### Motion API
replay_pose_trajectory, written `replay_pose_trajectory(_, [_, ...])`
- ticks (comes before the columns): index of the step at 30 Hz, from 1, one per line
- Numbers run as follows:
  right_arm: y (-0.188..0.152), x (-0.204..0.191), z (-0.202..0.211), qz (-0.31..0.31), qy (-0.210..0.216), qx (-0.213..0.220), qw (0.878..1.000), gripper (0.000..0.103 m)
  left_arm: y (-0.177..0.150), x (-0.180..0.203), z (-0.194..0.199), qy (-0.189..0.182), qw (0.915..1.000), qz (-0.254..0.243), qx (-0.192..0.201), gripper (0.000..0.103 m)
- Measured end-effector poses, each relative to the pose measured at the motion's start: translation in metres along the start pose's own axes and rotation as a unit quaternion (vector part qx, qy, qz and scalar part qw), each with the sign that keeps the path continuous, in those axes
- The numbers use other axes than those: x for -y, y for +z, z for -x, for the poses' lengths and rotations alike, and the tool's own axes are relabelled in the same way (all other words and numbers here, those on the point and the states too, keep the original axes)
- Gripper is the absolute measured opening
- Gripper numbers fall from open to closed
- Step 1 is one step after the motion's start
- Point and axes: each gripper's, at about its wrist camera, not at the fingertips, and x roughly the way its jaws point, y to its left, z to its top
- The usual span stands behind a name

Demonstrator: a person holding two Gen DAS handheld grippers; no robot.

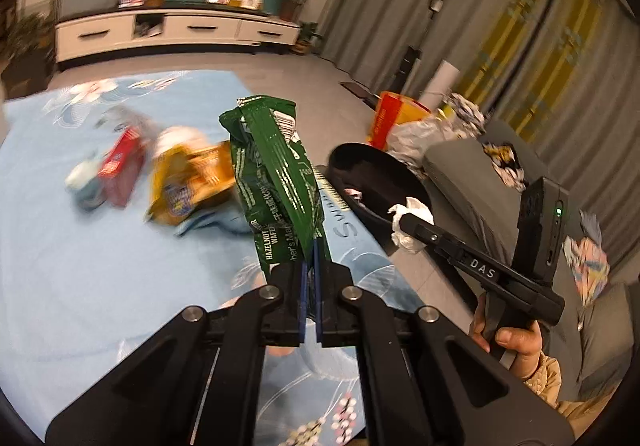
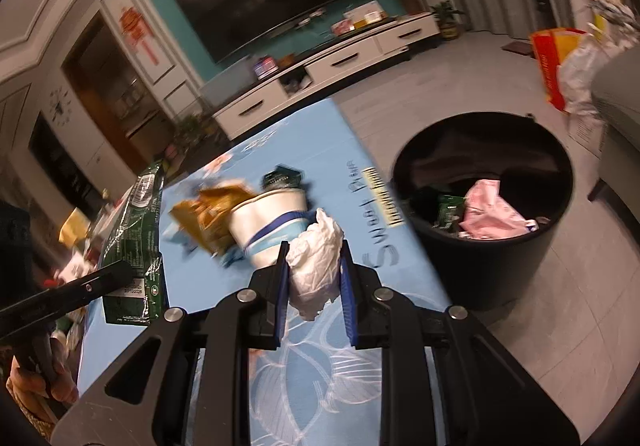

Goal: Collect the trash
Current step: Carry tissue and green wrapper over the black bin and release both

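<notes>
My left gripper is shut on a green hazelnut wafer wrapper and holds it up above the blue tablecloth. The wrapper also shows in the right wrist view. My right gripper is shut on a crumpled white tissue, seen too in the left wrist view, near the table's right edge. A black trash bin stands on the floor right of the table, with a pink wrapper and other trash inside.
On the table lie a yellow snack bag, a red box and a white paper cup. A grey sofa and a red-yellow bag stand beyond the bin. A TV cabinet lines the far wall.
</notes>
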Motion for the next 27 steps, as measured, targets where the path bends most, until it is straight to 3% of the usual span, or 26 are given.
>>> replay_pose_trajectory(10, [0.012,0.067,0.011,-0.07,-0.024,0.037,0.997,0.023,0.035,0.056,-0.076,-0.056,0.9957,-0.071,-0.019,0.002])
replay_pose_trajectory(16, [0.023,0.102,0.01,-0.102,-0.044,0.056,0.992,0.024,0.054,0.08,-0.13,-0.088,0.9923,-0.079,-0.039,0.002])
replay_pose_trajectory(23, [0.036,0.137,-0.011,-0.127,-0.064,0.056,0.988,0.027,0.062,0.091,-0.192,-0.082,0.9911,-0.078,-0.07,0.003])
replay_pose_trajectory(24, [0.038,0.141,-0.013,-0.13,-0.064,0.055,0.988,0.029,0.062,0.092,-0.198,-0.08,0.991,-0.078,-0.074,0.005])
replay_pose_trajectory(25, [0.039,0.145,-0.017,-0.134,-0.063,0.054,0.987,0.032,0.062,0.093,-0.206,-0.076,0.9909,-0.079,-0.078,0.015])
replay_pose_trajectory(26, [0.04,0.149,-0.02,-0.14,-0.063,0.053,0.987,0.039,0.063,0.094,-0.21,-0.076,0.9908,-0.079,-0.079,0.033])
replay_pose_trajectory(27, [0.041,0.154,-0.023,-0.149,-0.062,0.051,0.986,0.051,0.063,0.094,-0.214,-0.073,0.991,-0.078,-0.08,0.043])
